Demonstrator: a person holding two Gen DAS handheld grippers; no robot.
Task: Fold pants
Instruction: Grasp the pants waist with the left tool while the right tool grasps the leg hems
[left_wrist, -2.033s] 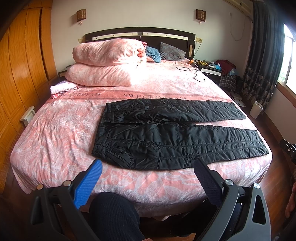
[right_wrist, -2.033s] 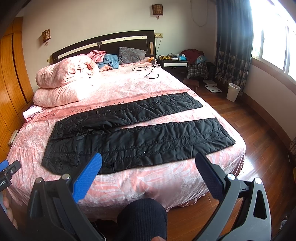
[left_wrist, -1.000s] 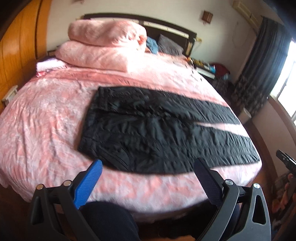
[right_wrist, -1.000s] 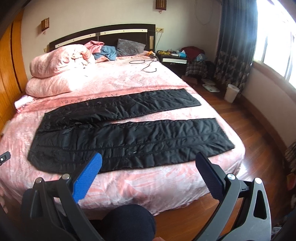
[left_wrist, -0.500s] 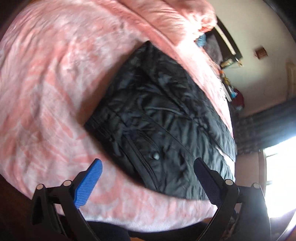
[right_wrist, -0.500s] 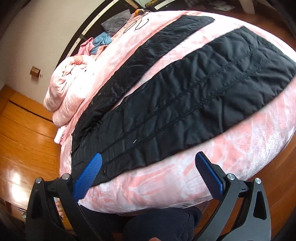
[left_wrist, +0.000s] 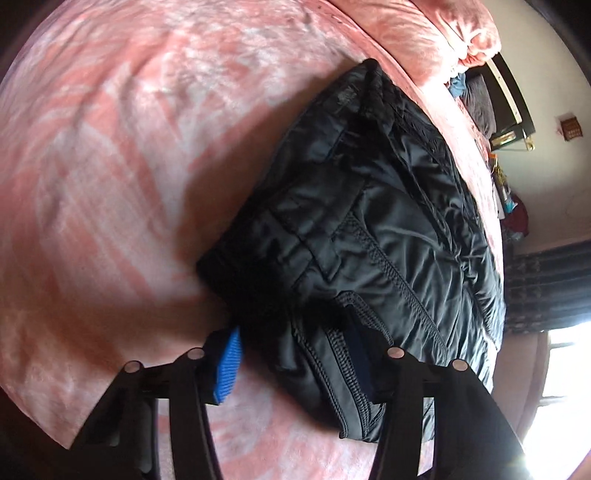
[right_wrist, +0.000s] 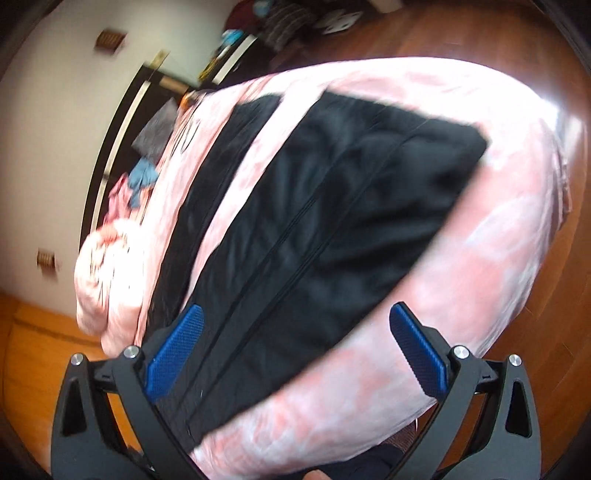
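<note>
- On the bed (left_wrist: 110, 155), over a pink patterned cover, black padded pants (left_wrist: 369, 229) lie spread flat, both legs laid out apart with a strip of cover showing between them.
- Left gripper (left_wrist: 295, 365): sits at the near waistband corner of the pants. Jaws are closing, the corner's fabric between them; one blue pad shows on the cover side of the edge, the other pad lies over the quilted fabric by the pocket seam. Whether the pads already press the cloth cannot be told.
- Right gripper (right_wrist: 295, 350): jaws stand wide apart and empty, hanging over the near leg (right_wrist: 332, 221) partway along it. One pad is over black fabric, the other over bare cover beyond the leg's near edge. Picture is blurred.
- Long axis of the pants runs across the bed from waistband (left hand's end) to cuffs (right hand's end); the near leg's cuff lies ahead of the right jaws, well apart from them.
- Judgement: first fold not yet made. Left hand is nearer its hold; the right still has to come down on the near leg's edge before both can carry that leg over the far one (right_wrist: 207, 192).
- Risk: slippery padded cloth may slide from a shallow corner pinch.
</note>
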